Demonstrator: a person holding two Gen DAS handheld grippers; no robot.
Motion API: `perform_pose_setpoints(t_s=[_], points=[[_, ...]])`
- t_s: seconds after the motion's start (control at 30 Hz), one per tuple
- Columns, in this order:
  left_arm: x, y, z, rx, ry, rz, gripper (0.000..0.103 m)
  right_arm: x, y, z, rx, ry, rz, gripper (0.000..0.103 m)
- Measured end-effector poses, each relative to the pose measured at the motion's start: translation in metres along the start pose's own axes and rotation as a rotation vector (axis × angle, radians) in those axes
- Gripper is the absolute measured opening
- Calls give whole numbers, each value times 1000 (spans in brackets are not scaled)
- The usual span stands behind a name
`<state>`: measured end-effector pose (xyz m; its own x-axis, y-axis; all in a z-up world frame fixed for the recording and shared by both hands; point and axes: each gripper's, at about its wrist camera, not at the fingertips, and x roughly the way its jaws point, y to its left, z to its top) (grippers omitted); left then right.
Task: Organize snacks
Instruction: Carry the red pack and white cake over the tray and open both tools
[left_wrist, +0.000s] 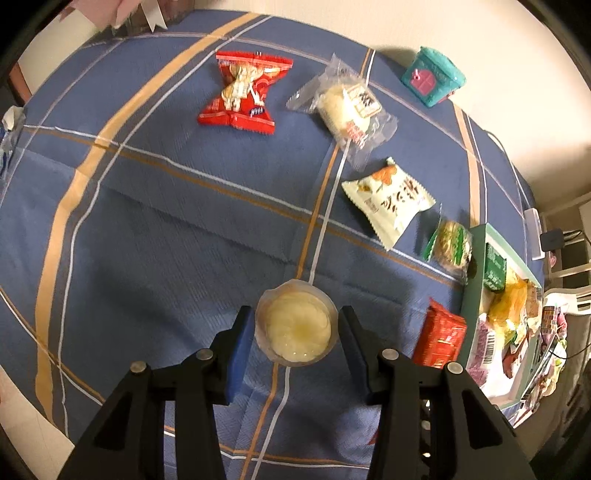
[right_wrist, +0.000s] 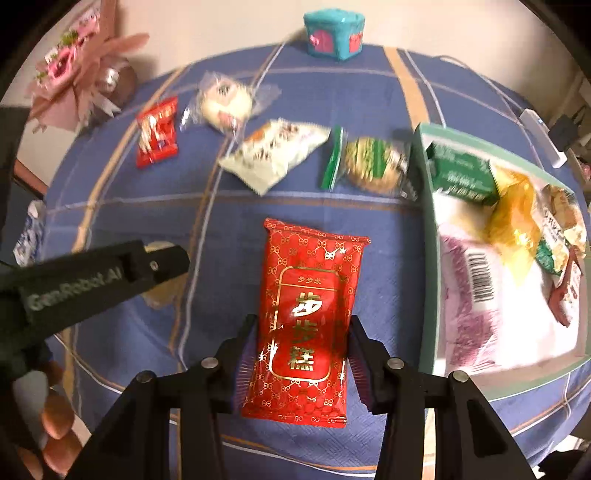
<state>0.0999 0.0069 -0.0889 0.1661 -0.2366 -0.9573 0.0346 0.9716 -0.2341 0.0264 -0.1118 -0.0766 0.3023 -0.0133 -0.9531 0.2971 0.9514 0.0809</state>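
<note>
1. The left gripper (left_wrist: 296, 330) has its fingers (left_wrist: 238, 343) spread on either side of a round jelly cup (left_wrist: 296, 328), which sits on the blue plaid surface (left_wrist: 147, 221). Whether the pads touch the cup I cannot tell.
2. The right gripper (right_wrist: 301, 349) has its fingers (right_wrist: 245, 350) at both long edges of a red cake pack (right_wrist: 306, 314) lying flat; they look closed against it, though a firm grip cannot be confirmed.
3. A green box (right_wrist: 424, 229) stands just right of the red pack, already filled with wrapped snacks.
4. Loose on the surface beyond the grippers lie a red candy pack (left_wrist: 242, 92), a clear-wrapped bun (left_wrist: 345, 107), a white pack (left_wrist: 388, 201) and a green-wrapped biscuit (left_wrist: 450, 243), the last just beside the box.
5. A teal house-shaped tin (left_wrist: 434, 75) stands at the far edge.
6. A pink bouquet (right_wrist: 77, 74) sits at the far left edge in the right wrist view.
</note>
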Motion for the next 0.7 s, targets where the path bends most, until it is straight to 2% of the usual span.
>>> perform_pose_setpoints(t_s=[0.43, 0.7], points=[[-36, -23, 6, 36, -134, 19, 48, -39, -40, 8, 94, -152, 4, 49], [-53, -48, -6, 98, -172, -13, 48, -61, -81, 11, 193, -227, -14, 49]])
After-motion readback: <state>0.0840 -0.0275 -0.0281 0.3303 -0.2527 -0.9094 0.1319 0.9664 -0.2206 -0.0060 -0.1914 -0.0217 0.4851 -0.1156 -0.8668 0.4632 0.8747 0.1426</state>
